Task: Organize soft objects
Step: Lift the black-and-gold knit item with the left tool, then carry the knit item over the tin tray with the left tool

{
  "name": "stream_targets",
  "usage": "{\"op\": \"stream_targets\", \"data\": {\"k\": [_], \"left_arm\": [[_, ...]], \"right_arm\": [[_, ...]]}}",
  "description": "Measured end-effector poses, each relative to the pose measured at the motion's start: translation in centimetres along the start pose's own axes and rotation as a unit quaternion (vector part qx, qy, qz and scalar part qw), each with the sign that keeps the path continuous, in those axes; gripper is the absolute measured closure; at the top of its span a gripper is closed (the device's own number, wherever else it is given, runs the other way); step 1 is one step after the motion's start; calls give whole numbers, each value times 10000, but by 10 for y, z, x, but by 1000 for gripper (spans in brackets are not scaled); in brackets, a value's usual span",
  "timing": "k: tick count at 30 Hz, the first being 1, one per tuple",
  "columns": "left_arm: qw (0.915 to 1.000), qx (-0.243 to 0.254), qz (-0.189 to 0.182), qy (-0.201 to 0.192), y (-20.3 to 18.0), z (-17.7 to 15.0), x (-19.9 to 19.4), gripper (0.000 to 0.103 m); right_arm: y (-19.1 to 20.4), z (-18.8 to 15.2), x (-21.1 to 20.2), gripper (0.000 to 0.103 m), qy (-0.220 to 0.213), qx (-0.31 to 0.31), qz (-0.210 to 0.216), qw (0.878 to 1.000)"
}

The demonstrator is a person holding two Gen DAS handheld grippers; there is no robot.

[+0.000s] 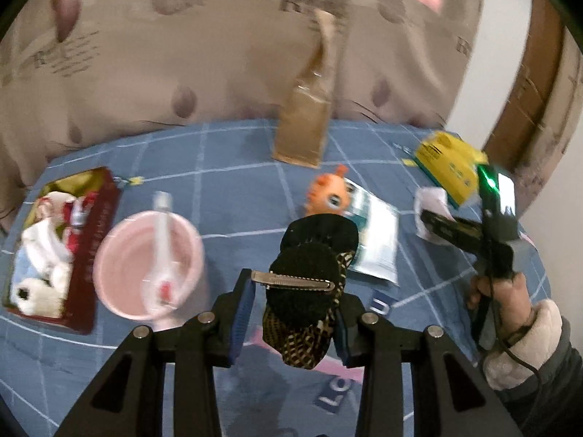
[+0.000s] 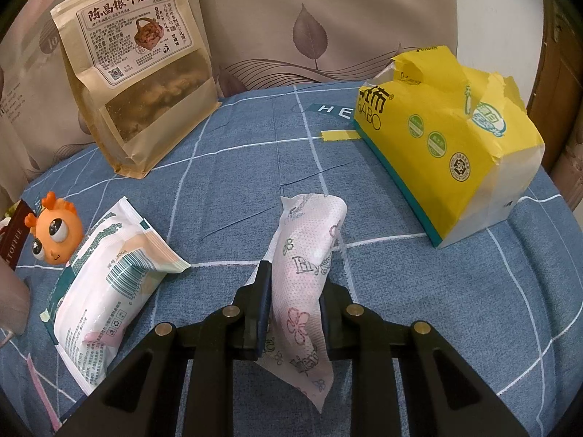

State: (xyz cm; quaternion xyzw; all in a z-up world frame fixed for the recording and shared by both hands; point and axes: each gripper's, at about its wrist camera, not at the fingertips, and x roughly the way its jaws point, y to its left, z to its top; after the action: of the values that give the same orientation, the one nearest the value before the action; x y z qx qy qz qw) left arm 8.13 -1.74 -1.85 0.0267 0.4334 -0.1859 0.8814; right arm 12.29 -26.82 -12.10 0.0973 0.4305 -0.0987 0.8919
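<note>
Black hair accessory [image 1: 306,284] with a metal clip sits low centre in the left view, gripped by the left tool [image 1: 291,313]; the right tool [image 2: 295,306] clenches a printed tissue [image 2: 306,273]. Both carried above the bed [image 2: 226,174]; next likely needs a drop spot, perhaps the red box [image 1: 98,218].

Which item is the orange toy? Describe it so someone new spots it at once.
Start at the tall brown paper snack bag standing at the back of the blue checked bedsheet. Come forward and left to the white wipes packet lying flat. The orange toy sits at the packet's far left corner: a small rubbery creature with big bulging eyes, the only bright orange thing there.
</note>
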Motion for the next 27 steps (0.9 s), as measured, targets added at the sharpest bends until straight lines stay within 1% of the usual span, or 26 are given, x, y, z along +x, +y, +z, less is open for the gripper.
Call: {"op": "stream_targets", "data": {"k": [4,9,13,17,22,27], "left_arm": [[9992,-207,306,-165,30,9,-12,65],[9961,-396,709,-347,70,20,-30,65],[9916,-600,1047,-469,107,30,-41,65],[9861,-875,1294,-560,143,36,-52,65],[9794,-1089,1617,-526,187,45,-53,65],[9737,-1215,1897,-345,221,53,-39,65]], "right_arm": [[0,0,0,81,1,3,8,10000],[0,0,0,81,3,0,10,10000],[-1,0,0,81,4,-1,14,10000],[-1,0,0,81,6,-9,8,10000],[-1,1,0,81,9,-17,13,10000],[-2,1,0,81,11,-27,11,10000]]}}
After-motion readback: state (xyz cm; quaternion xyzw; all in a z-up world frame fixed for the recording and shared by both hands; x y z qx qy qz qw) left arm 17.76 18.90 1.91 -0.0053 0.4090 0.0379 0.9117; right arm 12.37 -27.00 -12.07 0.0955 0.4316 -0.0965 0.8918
